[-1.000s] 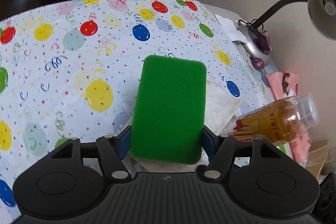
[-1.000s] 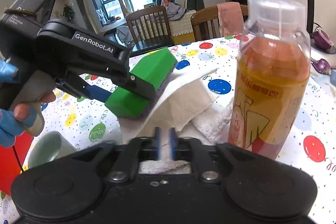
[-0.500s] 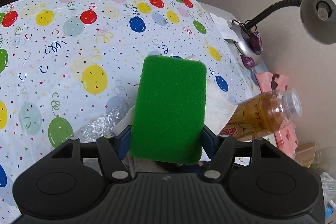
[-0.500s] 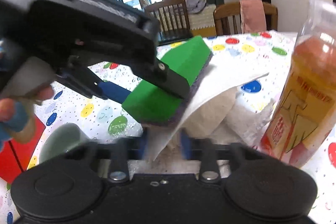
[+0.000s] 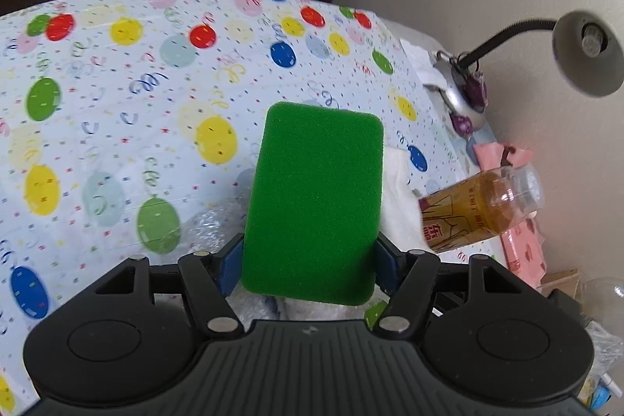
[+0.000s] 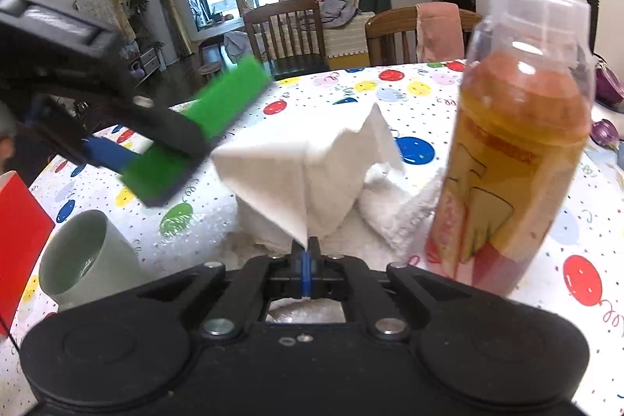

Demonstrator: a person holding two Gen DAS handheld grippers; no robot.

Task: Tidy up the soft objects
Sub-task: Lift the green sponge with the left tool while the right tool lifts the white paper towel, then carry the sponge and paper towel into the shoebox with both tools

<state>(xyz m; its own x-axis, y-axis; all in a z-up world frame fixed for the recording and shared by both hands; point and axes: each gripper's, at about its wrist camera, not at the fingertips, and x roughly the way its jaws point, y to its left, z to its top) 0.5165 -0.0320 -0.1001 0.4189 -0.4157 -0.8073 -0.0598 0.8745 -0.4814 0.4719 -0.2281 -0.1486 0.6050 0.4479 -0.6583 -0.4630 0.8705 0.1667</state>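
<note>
A green sponge is clamped by its long sides in my left gripper, held in the air above the balloon-print tablecloth. From the right wrist view the sponge hangs at the upper left, apart from the paper. My right gripper is shut, its blue pads pinching the near corner of a white paper sheet, which stands up like a tent. A fluffy white cloth lies under and behind the sheet.
A tea bottle stands close to the right of the paper. A pale green cup and a red box sit at the left, with bubble wrap between. A desk lamp and chairs stand beyond the table's edge.
The left gripper has carried the sponge up and leftward, off the paper. The right jaws have closed on the paper's corner, and the sheet now stands up freely.
</note>
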